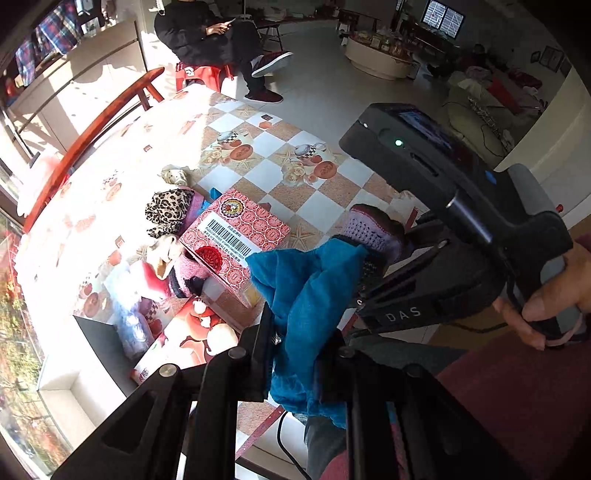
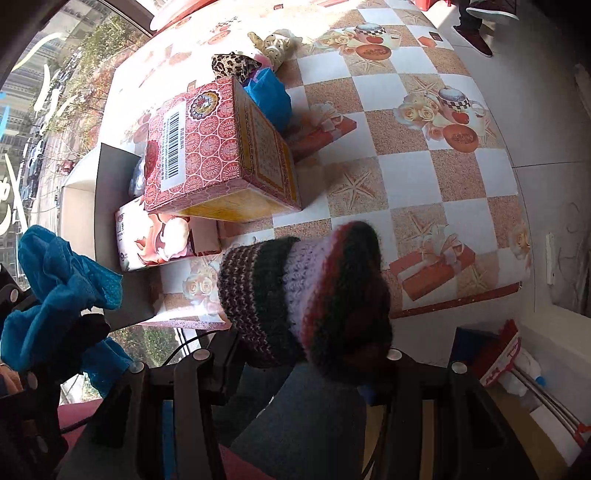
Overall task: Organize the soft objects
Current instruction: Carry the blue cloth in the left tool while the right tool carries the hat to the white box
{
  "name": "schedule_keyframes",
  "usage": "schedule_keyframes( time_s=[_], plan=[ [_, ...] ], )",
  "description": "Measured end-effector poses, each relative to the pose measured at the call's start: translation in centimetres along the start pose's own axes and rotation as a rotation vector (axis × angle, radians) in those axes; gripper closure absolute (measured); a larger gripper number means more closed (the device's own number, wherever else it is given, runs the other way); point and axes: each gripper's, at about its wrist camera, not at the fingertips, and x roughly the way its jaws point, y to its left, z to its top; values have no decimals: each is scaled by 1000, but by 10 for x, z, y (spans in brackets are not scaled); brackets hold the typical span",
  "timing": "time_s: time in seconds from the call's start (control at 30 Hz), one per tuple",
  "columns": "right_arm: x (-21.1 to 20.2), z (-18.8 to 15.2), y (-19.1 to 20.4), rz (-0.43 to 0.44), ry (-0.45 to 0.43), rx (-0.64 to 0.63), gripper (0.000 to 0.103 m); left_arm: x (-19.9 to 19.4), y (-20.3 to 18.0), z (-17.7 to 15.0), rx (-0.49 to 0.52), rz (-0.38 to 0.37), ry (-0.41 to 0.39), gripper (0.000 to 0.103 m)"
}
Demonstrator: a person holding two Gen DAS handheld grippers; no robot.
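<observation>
My left gripper (image 1: 295,350) is shut on a teal blue cloth (image 1: 306,295), which hangs bunched between its fingers above the table's near edge. My right gripper (image 2: 306,354) is shut on a striped knitted hat (image 2: 306,291) in purple, lilac, dark green and red, also held off the table. The two grippers are close side by side, so the blue cloth (image 2: 55,288) shows at the left of the right wrist view and the hat (image 1: 373,229) shows past the cloth in the left wrist view.
A red patterned box (image 2: 207,147) stands on the checked tablecloth (image 2: 424,177), with a tissue pack (image 2: 155,240) beside it. Leopard-print fabric (image 1: 168,212), a cream piece (image 1: 175,177) and a pink knit (image 1: 188,273) lie around the box. A person (image 1: 207,33) sits beyond the table.
</observation>
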Motion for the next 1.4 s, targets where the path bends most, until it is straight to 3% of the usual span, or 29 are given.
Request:
schedule_keyframes(
  time_s=[0.57,1.4],
  plan=[
    [-8,6,132,-47,-45,-478,53,-34,86,-50,-311,140,-62,86],
    [3,27,194,-47,-40,-680,53,-57,142,-102,-607,275,-82,86]
  ],
)
